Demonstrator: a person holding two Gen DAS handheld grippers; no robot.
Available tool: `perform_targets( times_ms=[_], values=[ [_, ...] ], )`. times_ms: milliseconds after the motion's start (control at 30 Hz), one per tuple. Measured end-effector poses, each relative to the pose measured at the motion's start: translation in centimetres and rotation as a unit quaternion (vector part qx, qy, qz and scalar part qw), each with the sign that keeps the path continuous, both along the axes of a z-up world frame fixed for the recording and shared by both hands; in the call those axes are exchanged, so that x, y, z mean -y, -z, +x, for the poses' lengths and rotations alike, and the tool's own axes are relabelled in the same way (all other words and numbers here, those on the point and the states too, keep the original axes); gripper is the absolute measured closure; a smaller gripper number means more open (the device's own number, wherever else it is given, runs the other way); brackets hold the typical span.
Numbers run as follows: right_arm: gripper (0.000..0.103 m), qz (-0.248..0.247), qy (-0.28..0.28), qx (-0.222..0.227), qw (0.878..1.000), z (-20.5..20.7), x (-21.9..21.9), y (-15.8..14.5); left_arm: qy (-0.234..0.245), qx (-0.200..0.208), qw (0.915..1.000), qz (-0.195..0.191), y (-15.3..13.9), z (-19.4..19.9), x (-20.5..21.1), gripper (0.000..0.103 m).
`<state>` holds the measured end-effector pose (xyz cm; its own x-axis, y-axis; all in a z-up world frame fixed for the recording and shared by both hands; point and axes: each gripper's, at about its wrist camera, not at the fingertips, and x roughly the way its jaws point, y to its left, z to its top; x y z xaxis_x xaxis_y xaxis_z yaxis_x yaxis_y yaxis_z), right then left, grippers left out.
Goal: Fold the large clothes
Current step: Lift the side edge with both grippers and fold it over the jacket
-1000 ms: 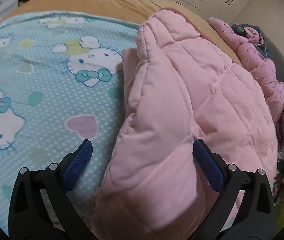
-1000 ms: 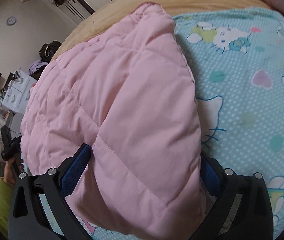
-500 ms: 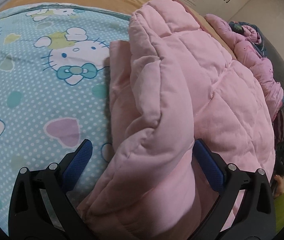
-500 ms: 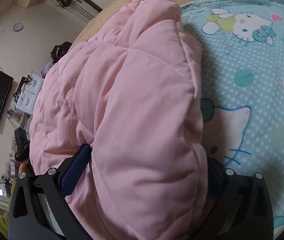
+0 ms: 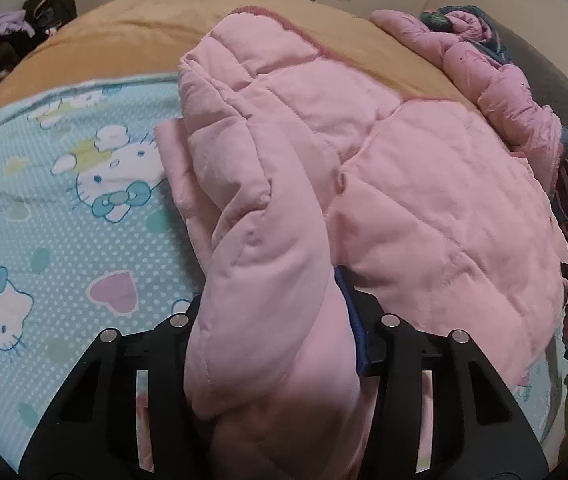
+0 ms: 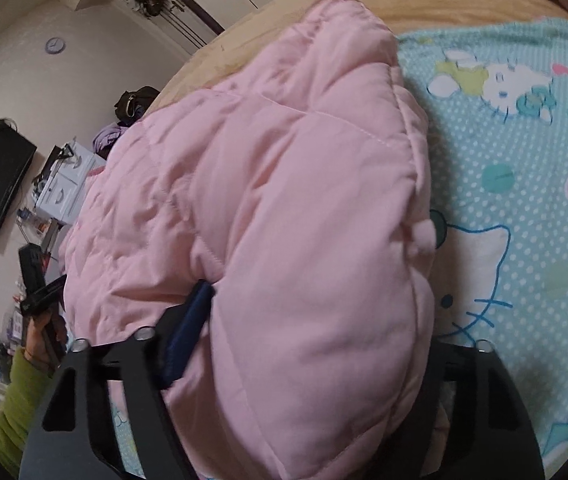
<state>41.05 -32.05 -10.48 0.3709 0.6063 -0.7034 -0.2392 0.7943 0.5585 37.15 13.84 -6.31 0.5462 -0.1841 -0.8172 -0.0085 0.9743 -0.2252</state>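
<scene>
Item: pink quilted jacket (image 5: 424, 184) on bed (image 5: 96, 48), my left tool (image 5: 272, 312) and right tool (image 6: 308, 320) closing on padded edges; slippery bulk may squeeze free.

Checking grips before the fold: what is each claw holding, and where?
Both claws are closing on the pink quilted padded jacket: left claw on its near folded edge, right claw on a thick bunch.

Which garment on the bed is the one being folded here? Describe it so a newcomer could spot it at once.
Start from the bed's turquoise cartoon-cat sheet. On it, reaching onto the tan blanket, lies the pale pink quilted jacket, with both tongs closing on its near edge. Unlike the crumpled darker pink garment at the far side, it is plain, smooth and stitched in large diamonds.
</scene>
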Motion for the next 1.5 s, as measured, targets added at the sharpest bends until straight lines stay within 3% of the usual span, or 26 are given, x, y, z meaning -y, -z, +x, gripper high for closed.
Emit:
perform_targets(
  times_ms=[100,467,1033,1500],
  values=[
    [0.047,-0.011,-0.009,0.006,1.000,-1.0,-0.4,-1.3,0.002,0.009,1.0000,-0.001,-0.9,-0.8,0.1,0.067],
    [0.050,-0.007,-0.025,0.014,1.000,-5.5,0.2,-4.6,0.000,0.009,0.9999,-0.014,-2.6,-4.8,-0.1,0.067],
    [0.051,-0.009,-0.026,-0.006,1.000,-9.8,0.0,-5.2,-0.009,-0.006,0.9999,-0.011,-3.1,-12.3,-0.7,0.067],
    [0.051,-0.057,-0.025,-0.007,0.998,-13.0,-0.9,-5.5,-0.015,-0.016,0.9997,-0.011,-2.3,-16.5,-1.3,0.067]
  ],
)
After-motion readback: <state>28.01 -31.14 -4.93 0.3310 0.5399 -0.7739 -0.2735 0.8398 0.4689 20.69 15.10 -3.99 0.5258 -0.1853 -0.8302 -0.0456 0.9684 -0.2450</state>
